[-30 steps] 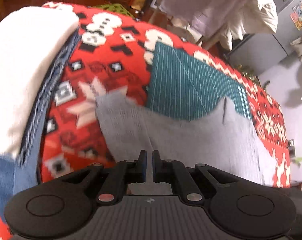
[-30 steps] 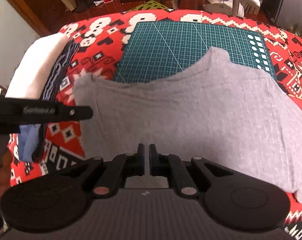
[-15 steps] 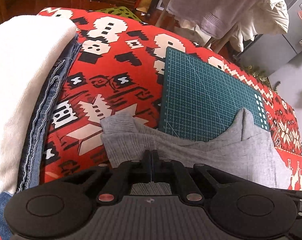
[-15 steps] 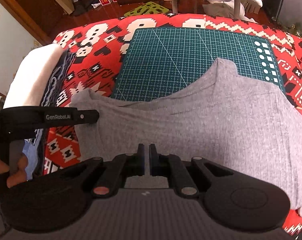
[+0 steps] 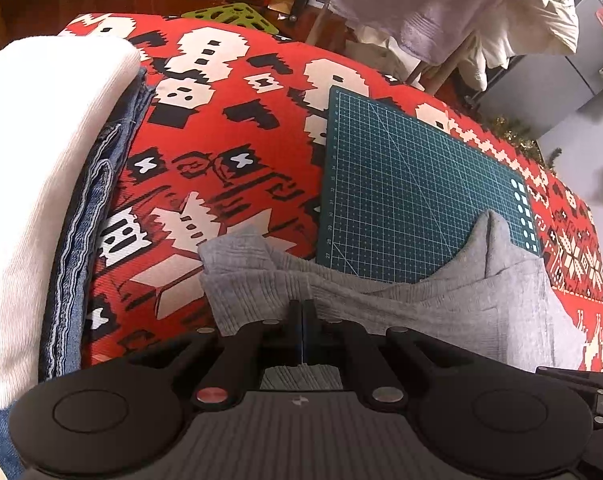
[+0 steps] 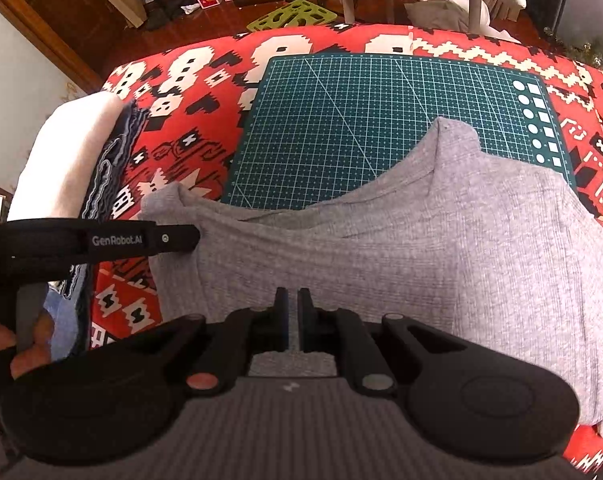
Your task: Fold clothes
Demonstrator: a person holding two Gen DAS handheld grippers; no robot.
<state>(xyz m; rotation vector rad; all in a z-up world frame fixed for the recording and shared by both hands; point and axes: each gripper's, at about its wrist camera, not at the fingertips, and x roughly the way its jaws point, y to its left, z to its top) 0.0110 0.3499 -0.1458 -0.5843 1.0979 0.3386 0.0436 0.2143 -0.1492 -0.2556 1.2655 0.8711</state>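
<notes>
Progress: folding of the grey ribbed knit garment (image 6: 441,248) is at an early stage. It lies partly spread on the desk, which is covered by a red patterned cloth (image 5: 229,168), with its far edge over the green gridded cutting mat (image 6: 381,120); no completed fold is visible. A stack of folded clothes, white knit over blue denim (image 5: 49,184), stands at the left, judged finished.

Left tool (image 5: 302,320): fingers pressed together, pinching the garment's near edge, the cloth bunched and ridged just ahead of it. Right tool (image 6: 292,316): fingers nearly closed with a narrow gap, grey fabric passing between them; judged pinching the near hem. Both grips sit at the near edge, left one towards the left corner. Remaining: carry the hem over and complete all folds.
</notes>
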